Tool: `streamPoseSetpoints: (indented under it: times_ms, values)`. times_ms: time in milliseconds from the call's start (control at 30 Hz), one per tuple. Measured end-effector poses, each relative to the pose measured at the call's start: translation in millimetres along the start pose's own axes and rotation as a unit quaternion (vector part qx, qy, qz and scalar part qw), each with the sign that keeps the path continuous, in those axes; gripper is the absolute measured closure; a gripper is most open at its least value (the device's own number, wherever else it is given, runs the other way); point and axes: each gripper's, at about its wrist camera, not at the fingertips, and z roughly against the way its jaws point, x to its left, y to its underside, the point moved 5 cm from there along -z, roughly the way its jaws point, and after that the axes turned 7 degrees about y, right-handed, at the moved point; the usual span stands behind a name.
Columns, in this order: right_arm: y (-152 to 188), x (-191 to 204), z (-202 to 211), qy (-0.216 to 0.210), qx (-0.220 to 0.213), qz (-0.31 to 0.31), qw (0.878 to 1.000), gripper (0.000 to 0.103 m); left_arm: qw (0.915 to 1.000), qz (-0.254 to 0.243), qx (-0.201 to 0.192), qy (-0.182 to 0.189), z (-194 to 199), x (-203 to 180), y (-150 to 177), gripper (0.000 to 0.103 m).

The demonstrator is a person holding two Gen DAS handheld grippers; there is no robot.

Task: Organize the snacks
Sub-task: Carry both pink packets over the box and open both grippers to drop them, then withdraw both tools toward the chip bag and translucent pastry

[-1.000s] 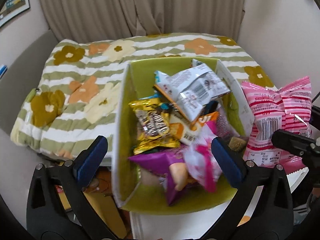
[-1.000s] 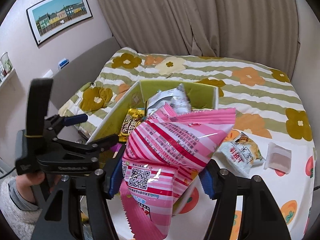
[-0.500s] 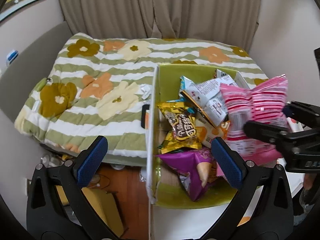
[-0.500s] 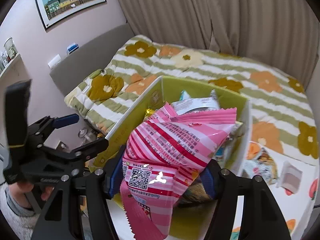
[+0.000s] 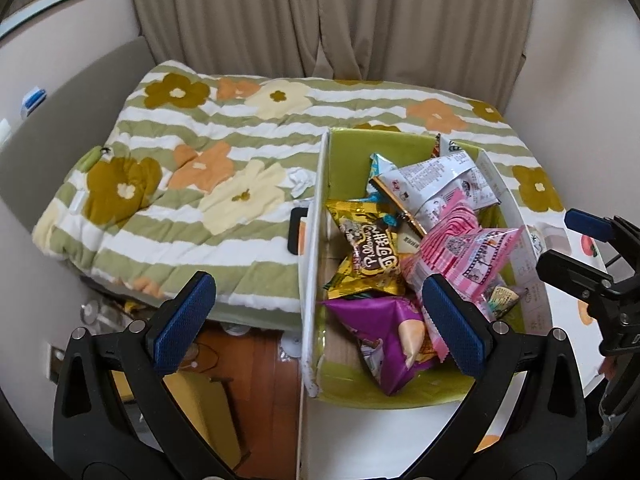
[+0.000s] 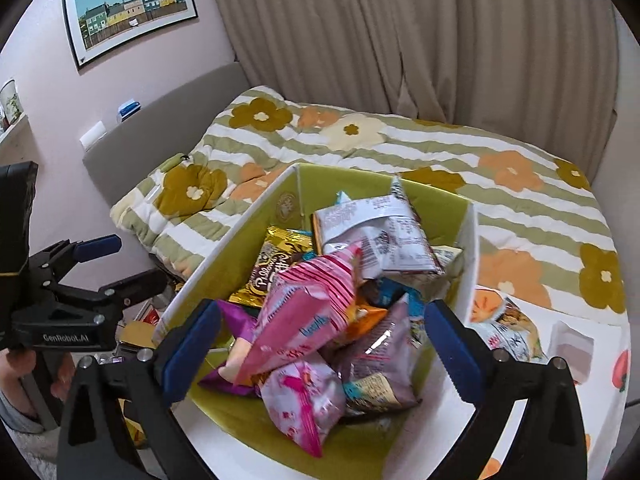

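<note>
Right gripper jaws went from clamped to spread; pink striped bag released, now on the snack pile in green box, apparently resting loose.

the box stands on the table, at the table's left edge, with the bed behind and to its left. in the box the snack packets lie heaped: the striped bag rests tilted on top near the middle, the pillow packet to its left against the left wall, the printed pouch behind them toward the far wall, and the cone packet at the near end. to the right of the box, on the table, lie a noodle packet and, further right, a small wrapped block. the curtain hangs behind the bed.
</note>
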Motion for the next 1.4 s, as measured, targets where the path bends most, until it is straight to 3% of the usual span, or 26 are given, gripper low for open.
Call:
streamPoseSetpoints:
  times_ms: [467, 833, 1133, 1233, 1400]
  values:
    - [1, -43, 64, 0.023, -0.048, -0.039, 0.998, 0.002, 0.9996, -0.022, -0.014, 0.014, 17, -62, -12, 0.000]
    - [18, -162, 99, 0.077, -0.058, -0.080, 0.992, 0.001, 0.9974, -0.048, -0.020, 0.050, -4, -186, -32, 0.000]
    - [32, -267, 84, 0.092, -0.017, -0.113, 0.989, 0.001, 0.9957, -0.049, 0.034, 0.071, -74, -283, -30, 0.000]
    - [39, -291, 67, 0.089, 0.018, -0.109, 0.990, 0.001, 0.9933, -0.084, 0.061, 0.051, -105, -309, -29, 0.000]
    - [55, -323, 30, 0.079, 0.067, -0.105, 0.989, 0.001, 0.9792, -0.156, 0.128, 0.019, -164, -340, -17, 0.000]
